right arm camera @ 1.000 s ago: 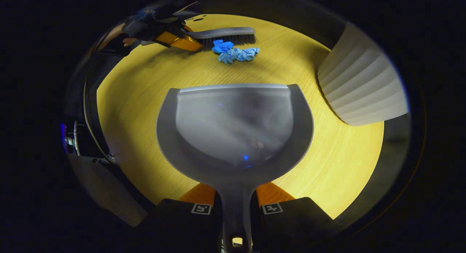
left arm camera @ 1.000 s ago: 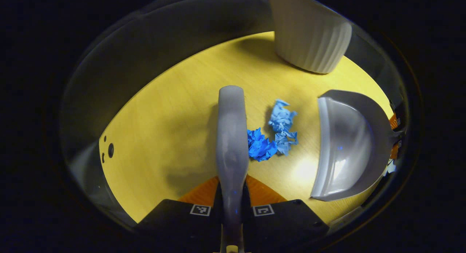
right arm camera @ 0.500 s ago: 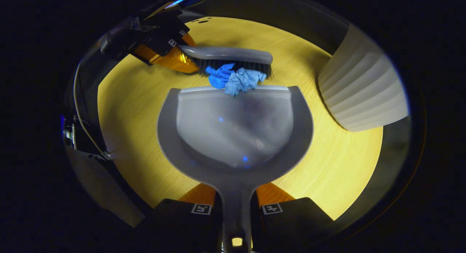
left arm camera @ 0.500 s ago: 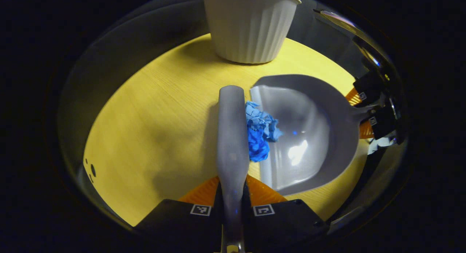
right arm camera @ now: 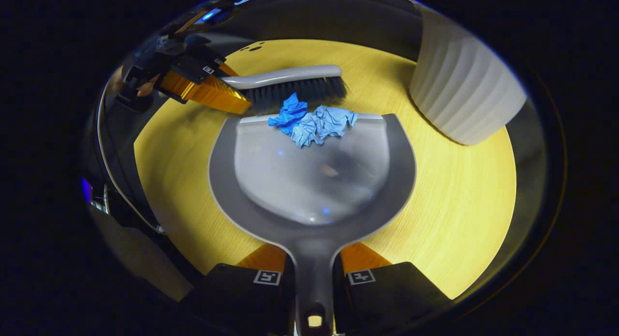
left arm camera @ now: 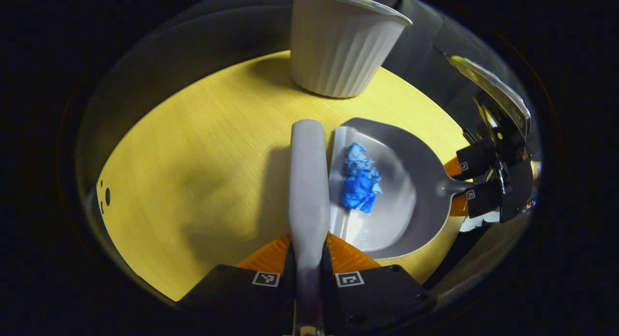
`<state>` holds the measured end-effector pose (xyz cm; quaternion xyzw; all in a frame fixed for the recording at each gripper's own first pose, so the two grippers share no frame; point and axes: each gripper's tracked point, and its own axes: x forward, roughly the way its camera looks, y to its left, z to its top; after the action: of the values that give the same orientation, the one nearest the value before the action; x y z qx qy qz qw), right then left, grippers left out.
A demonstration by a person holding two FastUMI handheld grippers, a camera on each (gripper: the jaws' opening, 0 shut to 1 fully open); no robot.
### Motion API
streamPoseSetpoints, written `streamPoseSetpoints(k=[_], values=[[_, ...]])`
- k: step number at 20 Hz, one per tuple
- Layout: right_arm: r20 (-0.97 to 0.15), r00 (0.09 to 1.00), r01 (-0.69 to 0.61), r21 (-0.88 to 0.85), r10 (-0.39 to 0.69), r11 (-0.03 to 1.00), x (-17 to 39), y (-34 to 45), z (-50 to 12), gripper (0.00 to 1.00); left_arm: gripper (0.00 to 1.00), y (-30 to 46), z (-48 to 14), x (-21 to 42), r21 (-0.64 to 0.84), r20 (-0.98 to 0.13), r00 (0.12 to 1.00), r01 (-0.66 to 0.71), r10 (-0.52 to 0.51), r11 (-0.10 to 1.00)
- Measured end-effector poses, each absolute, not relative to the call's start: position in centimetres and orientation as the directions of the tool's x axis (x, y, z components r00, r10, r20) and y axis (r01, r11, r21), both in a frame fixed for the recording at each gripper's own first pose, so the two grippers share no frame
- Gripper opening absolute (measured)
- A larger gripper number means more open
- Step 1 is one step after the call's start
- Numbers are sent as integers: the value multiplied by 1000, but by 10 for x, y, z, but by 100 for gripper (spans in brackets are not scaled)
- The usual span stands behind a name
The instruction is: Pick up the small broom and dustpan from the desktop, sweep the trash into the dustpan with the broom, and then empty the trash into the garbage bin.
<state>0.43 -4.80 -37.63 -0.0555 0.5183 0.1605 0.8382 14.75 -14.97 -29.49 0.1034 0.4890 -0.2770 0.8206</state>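
My left gripper (left arm camera: 308, 258) is shut on the grey broom (left arm camera: 308, 181), which runs straight ahead along the front lip of the grey dustpan (left arm camera: 411, 181). Crumpled blue paper trash (left arm camera: 360, 183) lies inside the pan near that lip. In the right gripper view my right gripper (right arm camera: 313, 278) is shut on the dustpan (right arm camera: 309, 186) handle; the blue trash (right arm camera: 312, 123) sits just inside the pan's front edge, with the broom (right arm camera: 290, 84) bristles right behind it. The left gripper (right arm camera: 193, 82) holds that broom at upper left. The right gripper (left arm camera: 476, 181) grips the pan handle at the right.
A white ribbed garbage bin (left arm camera: 341, 46) stands on the yellow wooden desktop (left arm camera: 203, 157) beyond the dustpan; in the right gripper view the bin (right arm camera: 462, 89) is at upper right. The table (right arm camera: 459, 205) edge curves around, with dark floor beyond. A hand (right arm camera: 145, 87) holds the left gripper.
The broom swept the blue trash toward the dustpan and over its lip; the trash now lies inside the pan. The broom and dustpan have closed together.
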Motion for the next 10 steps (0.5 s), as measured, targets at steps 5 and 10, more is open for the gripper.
streamPoseSetpoints(k=[5, 10], values=[[-883, 440, -256, 53, 165, 965, -1, -38, -379, 35, 27, -114, -294, 156, -79, -841, 444, 466, -311, 881], [-885, 454, -161, 33, 104, 986, -5, -26, -372, 35, 27, -65, -304, 141, -72, -848, 464, 381, -258, 922]])
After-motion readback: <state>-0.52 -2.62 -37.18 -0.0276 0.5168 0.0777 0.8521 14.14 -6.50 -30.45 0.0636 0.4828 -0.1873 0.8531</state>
